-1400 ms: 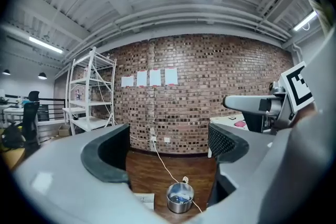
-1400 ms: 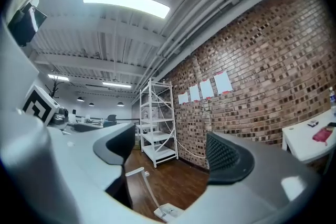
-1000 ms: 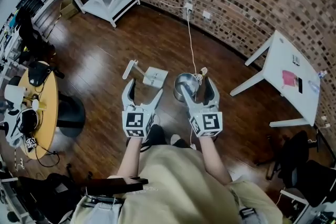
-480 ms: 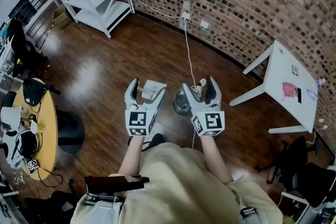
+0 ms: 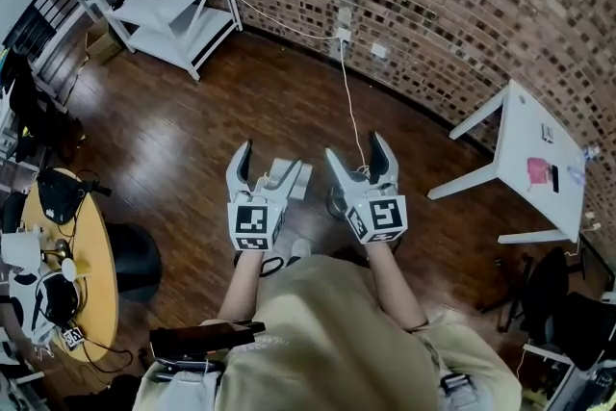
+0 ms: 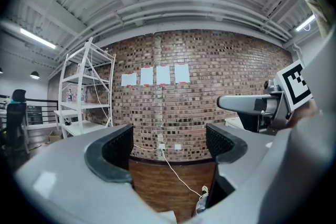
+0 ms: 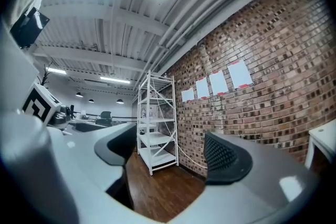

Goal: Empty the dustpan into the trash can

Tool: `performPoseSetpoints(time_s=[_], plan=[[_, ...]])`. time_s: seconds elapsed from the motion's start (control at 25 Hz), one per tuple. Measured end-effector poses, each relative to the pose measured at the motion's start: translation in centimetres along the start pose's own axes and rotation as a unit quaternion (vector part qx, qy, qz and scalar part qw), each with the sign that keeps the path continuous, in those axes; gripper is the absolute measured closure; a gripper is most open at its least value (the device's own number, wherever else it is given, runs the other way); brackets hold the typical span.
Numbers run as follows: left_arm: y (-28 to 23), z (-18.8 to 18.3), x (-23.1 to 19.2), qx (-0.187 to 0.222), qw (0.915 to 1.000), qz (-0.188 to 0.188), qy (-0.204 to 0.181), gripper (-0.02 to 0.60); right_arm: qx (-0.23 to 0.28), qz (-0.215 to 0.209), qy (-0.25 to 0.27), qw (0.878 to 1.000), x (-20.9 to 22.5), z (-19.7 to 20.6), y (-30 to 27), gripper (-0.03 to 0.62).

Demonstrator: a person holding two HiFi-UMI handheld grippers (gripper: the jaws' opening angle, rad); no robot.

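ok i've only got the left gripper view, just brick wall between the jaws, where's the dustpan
Observer: The head view shows the white dustpan lying on the wood floor under the left gripper, not held.
Operator: and the trash can
Observer: Only a sliver of the metal trash can shows, beneath the right gripper, beside the dustpan.
Operator: right gripper carrying anything
Observer: No. In the right gripper view its jaws stand apart, with only floor and a white shelf between them.
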State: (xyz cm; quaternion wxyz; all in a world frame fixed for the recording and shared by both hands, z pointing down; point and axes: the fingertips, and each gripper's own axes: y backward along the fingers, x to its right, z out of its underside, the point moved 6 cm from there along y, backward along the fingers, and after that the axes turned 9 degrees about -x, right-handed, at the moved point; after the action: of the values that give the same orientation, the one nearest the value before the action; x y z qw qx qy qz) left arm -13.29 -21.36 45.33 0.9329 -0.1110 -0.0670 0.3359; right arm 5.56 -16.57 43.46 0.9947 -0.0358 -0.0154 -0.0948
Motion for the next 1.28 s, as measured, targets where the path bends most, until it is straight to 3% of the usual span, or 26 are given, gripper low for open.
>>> performPoseSetpoints(time_s=[0.2, 0.44, 0.92, 1.28], plan=[[-2.7, 2.1, -1.1, -0.029, 0.999, 0.013, 0.031, 0.163, -0.028, -0.011, 0.0, 1.0, -0.2, 2.0, -0.8, 0.204], [-5.3, 2.9, 0.7, -0.052, 0.9983, 0.014, 0.022, 0.169, -0.049, -0.013, -0.017, 0.999, 3.4, 2.9, -1.7, 0.204], [-2.4, 4.9, -4.5, -0.143, 0.9852, -0.091, 0.024, 0.175, -0.073, -0.08, -0.028, 0.994, 5.8, 2.8, -5.0, 0.204], [2.6, 1.4, -8.9, -0.169, 0.9743, -0.148, -0.021, 0.175, -0.061, -0.12, -0.043, 0.99, 7.3, 2.3, -6.7, 0.204]])
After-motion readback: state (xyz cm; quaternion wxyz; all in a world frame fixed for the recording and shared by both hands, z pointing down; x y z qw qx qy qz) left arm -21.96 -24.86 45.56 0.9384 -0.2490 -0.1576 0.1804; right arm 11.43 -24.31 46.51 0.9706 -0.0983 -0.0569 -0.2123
